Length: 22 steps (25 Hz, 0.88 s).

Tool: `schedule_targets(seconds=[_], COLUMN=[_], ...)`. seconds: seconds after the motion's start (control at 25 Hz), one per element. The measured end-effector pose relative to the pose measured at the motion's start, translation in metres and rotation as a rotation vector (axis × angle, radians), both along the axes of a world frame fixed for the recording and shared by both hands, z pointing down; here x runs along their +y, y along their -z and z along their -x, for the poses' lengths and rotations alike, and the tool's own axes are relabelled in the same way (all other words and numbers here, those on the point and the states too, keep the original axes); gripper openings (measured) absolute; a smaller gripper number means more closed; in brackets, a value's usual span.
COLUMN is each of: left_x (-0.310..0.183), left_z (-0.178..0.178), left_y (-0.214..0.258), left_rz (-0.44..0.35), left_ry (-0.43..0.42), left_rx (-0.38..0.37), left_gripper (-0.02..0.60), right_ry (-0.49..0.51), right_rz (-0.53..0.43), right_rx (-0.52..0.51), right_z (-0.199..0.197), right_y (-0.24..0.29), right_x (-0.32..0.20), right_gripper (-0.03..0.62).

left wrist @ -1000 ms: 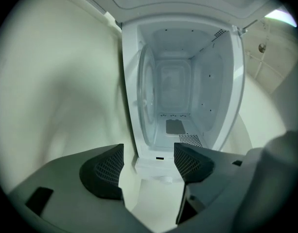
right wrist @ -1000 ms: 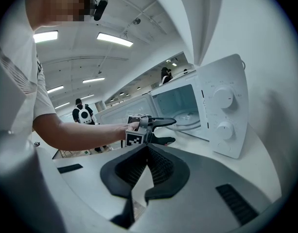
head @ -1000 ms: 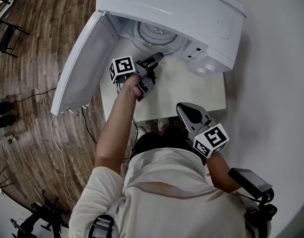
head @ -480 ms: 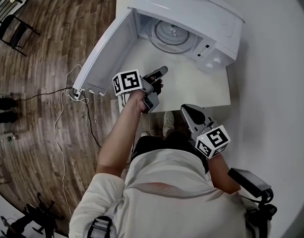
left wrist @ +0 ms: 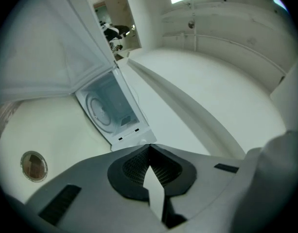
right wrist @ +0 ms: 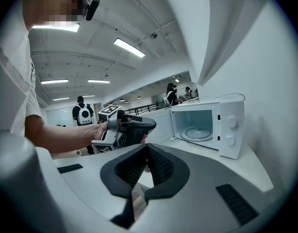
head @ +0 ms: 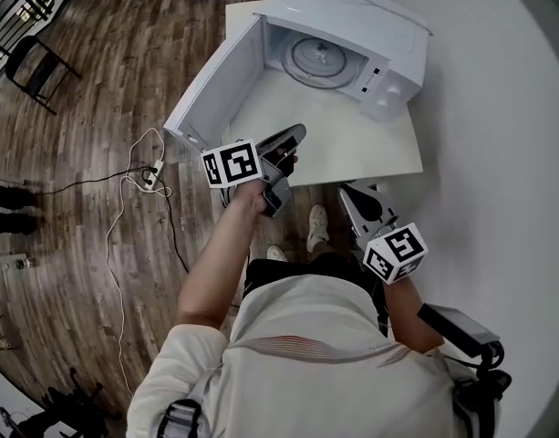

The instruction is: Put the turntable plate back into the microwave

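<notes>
left tool (head: 291, 137): my left one. Its jaws have just been closing and now meet tip to tip, with nothing between them. It points roughly level at the open microwave.
right tool (head: 354, 195): my right one. The jaws are together at the tips and empty. It is held lower and closer to my body than the left tool, off the near edge of the desk.
turntable plate (head: 317, 59): I see it lying flat on the cavity floor inside the microwave. It is ahead of both tools and well apart from them, with neither touching it.
microwave (head: 370, 21): white and standing on the desk, straight beyond the left tool's tips. From the right tool it is ahead and to the right.
microwave door (head: 211, 80): swung fully open. It is ahead and to the left of the left tool, not touching it.
desk (head: 352, 144): white. The bare top lies between the tools and the microwave, and the left tool hangs over its near edge.
cable (head: 124, 208): white, trailing on the wooden floor (head: 69, 153), below and to the left of the left tool.
</notes>
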<state>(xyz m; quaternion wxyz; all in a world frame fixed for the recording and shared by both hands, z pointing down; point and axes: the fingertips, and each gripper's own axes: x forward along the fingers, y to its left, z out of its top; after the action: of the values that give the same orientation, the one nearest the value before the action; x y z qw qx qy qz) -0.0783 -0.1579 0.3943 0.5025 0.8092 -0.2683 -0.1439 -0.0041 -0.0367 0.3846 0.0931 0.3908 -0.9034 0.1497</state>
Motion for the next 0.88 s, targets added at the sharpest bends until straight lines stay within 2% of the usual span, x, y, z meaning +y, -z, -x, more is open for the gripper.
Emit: schedule_targets(seconds=[0.32, 0.56, 0.72, 0.88], left_x=[0.063, 0.114, 0.142, 0.173], left_z=[0.013, 0.021, 0.018, 0.007], left_y=[0.071, 0.106, 0.12, 0.126], left_rz=[-0.358, -0.56, -0.651, -0.641], left_ry=[0.057, 0.108, 0.152, 0.171], left_rx=[-0.218, -0.373, -0.486, -0.526], left_gripper=[0.011, 0.011, 0.011, 0.011], right_ry=[-0.063, -0.091, -0.105, -0.109], right_rz=[-0.066, -0.117, -0.153, -0.181], right_rx=[-0.021, -0.044, -0.063, -0.076], right_z=[-0.016, -0.036, -0.055, -0.075], right_y=[0.037, 0.058, 0.073, 0.094], right_x=[0.027, 0.038, 0.05, 0.072], right_gripper=[0.005, 0.005, 0.005, 0.005])
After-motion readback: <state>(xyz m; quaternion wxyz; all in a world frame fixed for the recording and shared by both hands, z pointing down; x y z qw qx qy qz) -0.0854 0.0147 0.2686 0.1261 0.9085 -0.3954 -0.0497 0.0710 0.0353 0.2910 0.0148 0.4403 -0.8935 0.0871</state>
